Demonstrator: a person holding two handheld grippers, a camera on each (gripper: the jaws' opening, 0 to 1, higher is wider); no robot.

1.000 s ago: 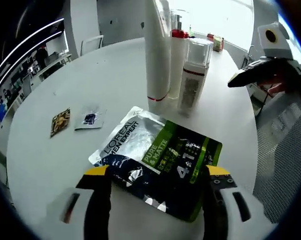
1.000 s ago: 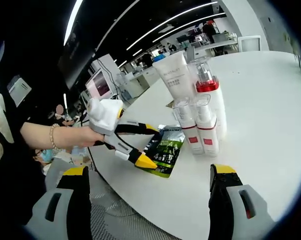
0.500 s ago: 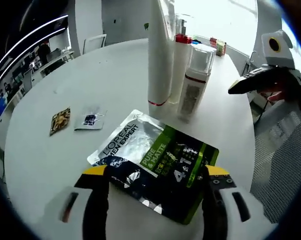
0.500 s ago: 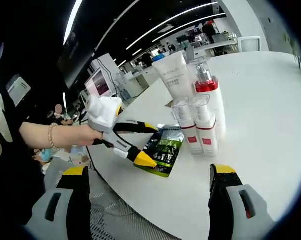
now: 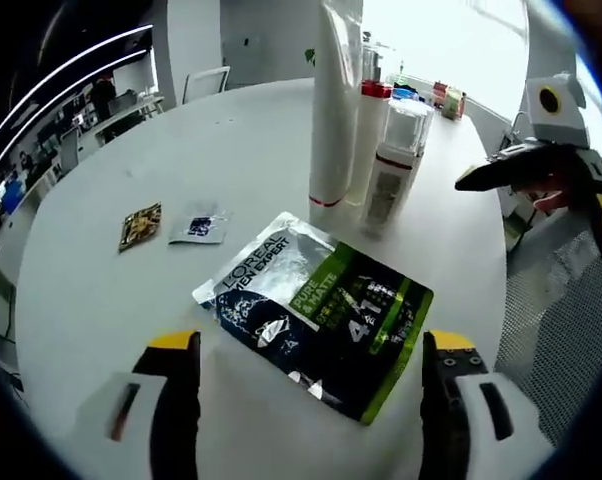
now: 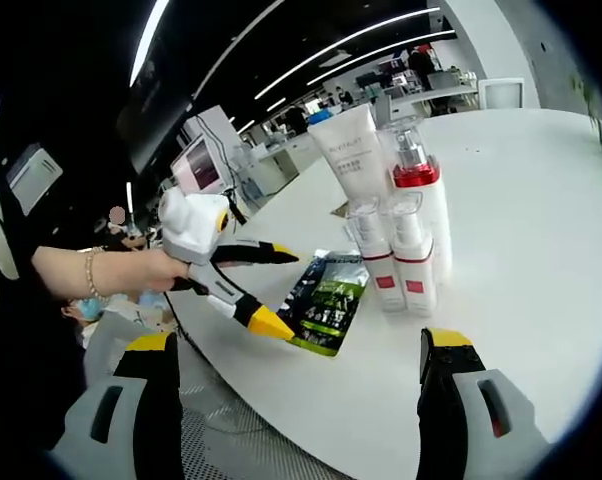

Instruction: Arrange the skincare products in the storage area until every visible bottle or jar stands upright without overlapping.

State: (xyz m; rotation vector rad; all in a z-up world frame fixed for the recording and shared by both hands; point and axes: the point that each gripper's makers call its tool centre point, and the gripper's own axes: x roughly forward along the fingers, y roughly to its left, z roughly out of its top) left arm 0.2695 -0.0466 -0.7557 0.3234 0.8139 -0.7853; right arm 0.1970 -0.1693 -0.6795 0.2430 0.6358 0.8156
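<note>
A silver, green and black L'Oreal foil pack (image 5: 316, 310) lies flat on the round white table (image 5: 111, 300). Just behind it stand a tall white tube (image 5: 336, 100), a red-collared pump bottle (image 5: 369, 130) and a clear-capped bottle (image 5: 393, 150), all upright and close together. My left gripper (image 5: 309, 345) is open, its yellow-tipped jaws just short of the pack's near edge. From the right gripper view the tube (image 6: 351, 150), pump bottle (image 6: 418, 195) and two small clear-capped bottles (image 6: 371, 255) stand upright beside the pack (image 6: 326, 300). My right gripper (image 6: 296, 345) hangs open off the table's edge with nothing in it.
Two small flat sachets (image 5: 141, 225) (image 5: 199, 227) lie on the table left of the pack. Small coloured items (image 5: 446, 98) sit at the far rim. A hand holds the left gripper (image 6: 276, 288) over the table edge (image 6: 311, 400). Office desks stand behind.
The left gripper has drawn back from the foil pack, which now lies ahead of its jaws instead of between them. The bottles and the right gripper have stayed put.
</note>
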